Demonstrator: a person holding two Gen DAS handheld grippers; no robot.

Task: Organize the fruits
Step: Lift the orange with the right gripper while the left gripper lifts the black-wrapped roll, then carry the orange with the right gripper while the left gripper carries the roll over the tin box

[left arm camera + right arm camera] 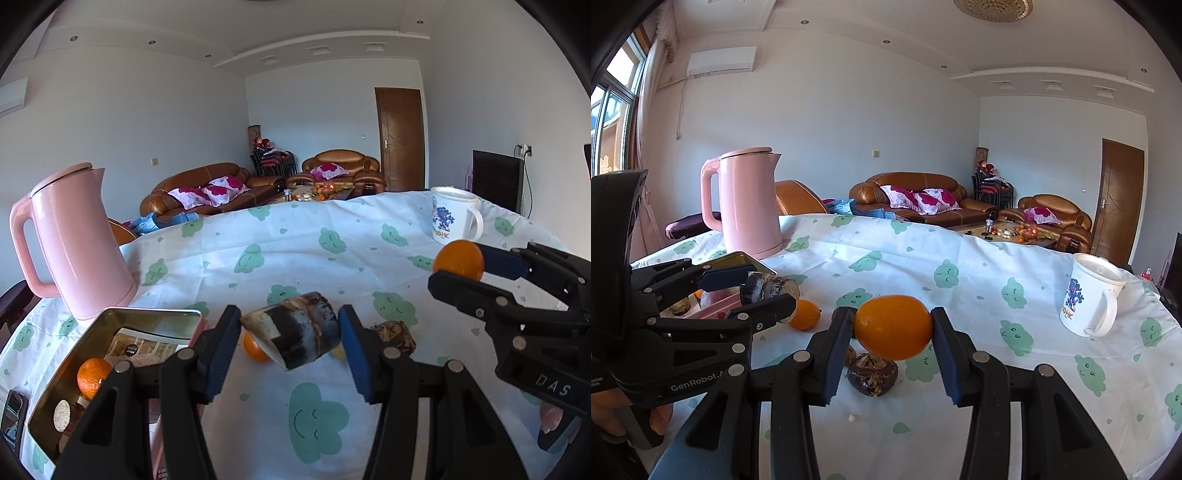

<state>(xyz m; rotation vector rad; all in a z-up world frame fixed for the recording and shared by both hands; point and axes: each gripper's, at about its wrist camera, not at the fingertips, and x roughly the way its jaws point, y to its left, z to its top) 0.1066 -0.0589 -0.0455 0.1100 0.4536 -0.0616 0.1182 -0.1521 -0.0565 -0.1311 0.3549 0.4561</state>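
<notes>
My left gripper [290, 332] is shut on a dark brown, whitish-streaked cylindrical chunk [295, 343] that looks like a piece of sugarcane, held above the table. Beside it to the left lies an open metal tin [147, 314] with an orange [92, 380] inside. My right gripper [891, 328] is shut on a small oval orange [893, 326], lifted over the cloth. A loose orange [805, 314] and a brown water chestnut [873, 374] lie on the table below. In the right wrist view the left gripper [766, 290] carries the chunk [770, 288] near the tin [738, 257].
A pink kettle [77, 240] stands at the far left behind the tin. A white printed mug [1089, 295] stands at the right. The table has a white cloth with green clouds [317, 417]. Sofas and a door are far behind.
</notes>
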